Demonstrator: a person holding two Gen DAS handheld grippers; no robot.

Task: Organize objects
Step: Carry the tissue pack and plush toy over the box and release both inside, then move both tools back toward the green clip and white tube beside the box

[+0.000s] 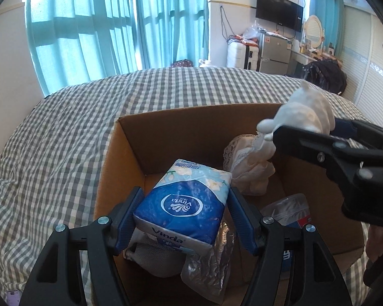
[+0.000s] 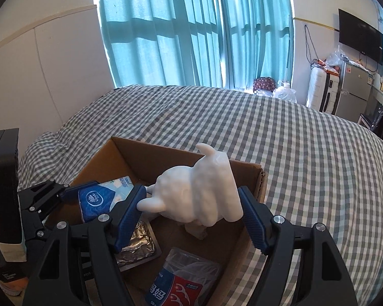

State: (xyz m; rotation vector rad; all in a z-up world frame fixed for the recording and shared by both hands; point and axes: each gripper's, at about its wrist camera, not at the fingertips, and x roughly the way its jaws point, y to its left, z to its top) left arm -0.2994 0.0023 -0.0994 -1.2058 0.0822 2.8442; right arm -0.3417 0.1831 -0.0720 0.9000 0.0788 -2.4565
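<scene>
My left gripper [image 1: 185, 204] is shut on a blue Vinda tissue pack [image 1: 183, 204] and holds it above the open cardboard box [image 1: 130, 150]. My right gripper [image 2: 191, 204] is shut on a white plastic animal figure [image 2: 201, 193] and holds it over the same box [image 2: 258, 178]. In the left wrist view the figure [image 1: 301, 112] and the right gripper [image 1: 293, 137] show at the right, above the box's far right corner. In the right wrist view the tissue pack [image 2: 97, 199] and the left gripper [image 2: 89, 191] show at the left.
The box sits on a bed with a grey-and-white checked cover [image 2: 306, 153]. Inside lie a silver foil pouch [image 2: 138, 244], a clear floss-pick bag [image 2: 181, 278], a lacy cream cloth [image 1: 247, 163] and a mesh bag [image 1: 153, 257]. Teal curtains [image 1: 115, 25] hang behind.
</scene>
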